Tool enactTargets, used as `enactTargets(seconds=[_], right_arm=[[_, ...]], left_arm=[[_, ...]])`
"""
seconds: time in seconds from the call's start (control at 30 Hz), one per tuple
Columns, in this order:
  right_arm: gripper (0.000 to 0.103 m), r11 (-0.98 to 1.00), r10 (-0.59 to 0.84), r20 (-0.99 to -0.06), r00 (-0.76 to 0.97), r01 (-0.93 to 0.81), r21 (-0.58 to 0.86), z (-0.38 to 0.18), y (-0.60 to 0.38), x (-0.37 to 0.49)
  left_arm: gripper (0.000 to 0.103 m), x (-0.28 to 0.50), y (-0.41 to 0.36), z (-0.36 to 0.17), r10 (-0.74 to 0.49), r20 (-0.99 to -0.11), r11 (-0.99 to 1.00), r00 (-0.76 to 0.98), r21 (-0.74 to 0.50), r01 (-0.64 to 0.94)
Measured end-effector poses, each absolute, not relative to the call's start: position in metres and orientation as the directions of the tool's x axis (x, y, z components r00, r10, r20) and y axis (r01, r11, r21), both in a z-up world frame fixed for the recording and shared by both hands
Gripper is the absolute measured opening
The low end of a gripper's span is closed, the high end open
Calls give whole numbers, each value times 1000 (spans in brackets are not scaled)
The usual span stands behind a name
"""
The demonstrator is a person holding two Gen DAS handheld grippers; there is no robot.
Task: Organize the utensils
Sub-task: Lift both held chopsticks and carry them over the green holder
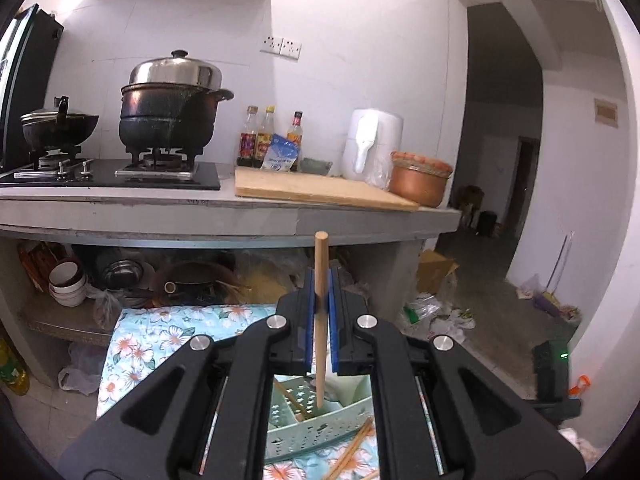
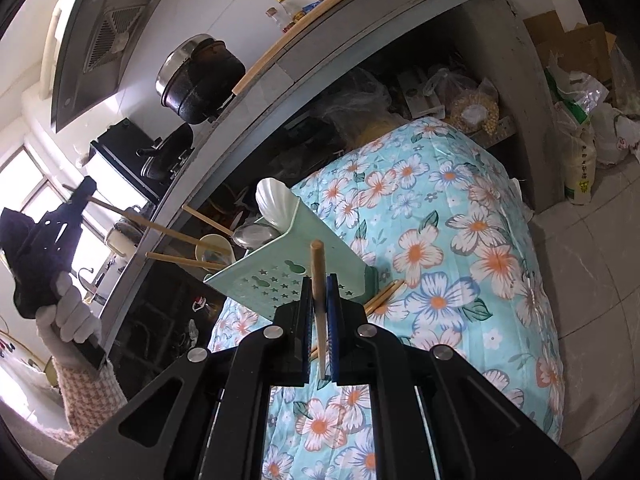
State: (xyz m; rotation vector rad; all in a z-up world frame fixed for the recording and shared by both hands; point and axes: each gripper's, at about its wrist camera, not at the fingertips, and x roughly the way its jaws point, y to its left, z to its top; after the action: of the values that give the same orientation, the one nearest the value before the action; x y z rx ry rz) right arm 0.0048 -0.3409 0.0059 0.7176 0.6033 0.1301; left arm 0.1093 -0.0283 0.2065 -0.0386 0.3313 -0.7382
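Chopsticks are split between both grippers: the left gripper has its blue fingers clamped on one wooden chopstick, standing nearly upright above the mint-green utensil holder. The right gripper likewise pinches a second chopstick. At its 12 o'clock the holder lies on the floral cloth, with what look like more chopsticks and a white spoon in it.
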Motion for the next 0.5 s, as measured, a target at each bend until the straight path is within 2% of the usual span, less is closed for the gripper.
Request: enactTargets(seconds=[0.23, 0.37, 0.5], right_arm=[[7, 755, 309, -478, 822, 94, 649, 6, -343, 5], [7, 764, 309, -484, 819, 89, 639, 8, -341, 8], [7, 787, 297, -485, 822, 76, 612, 15, -339, 10]], left_arm=[[5, 137, -47, 164, -652, -340, 751, 678, -165, 639], [5, 157, -46, 137, -680, -377, 730, 629, -265, 630], [7, 165, -42, 123, -685, -392, 726, 614, -304, 617]])
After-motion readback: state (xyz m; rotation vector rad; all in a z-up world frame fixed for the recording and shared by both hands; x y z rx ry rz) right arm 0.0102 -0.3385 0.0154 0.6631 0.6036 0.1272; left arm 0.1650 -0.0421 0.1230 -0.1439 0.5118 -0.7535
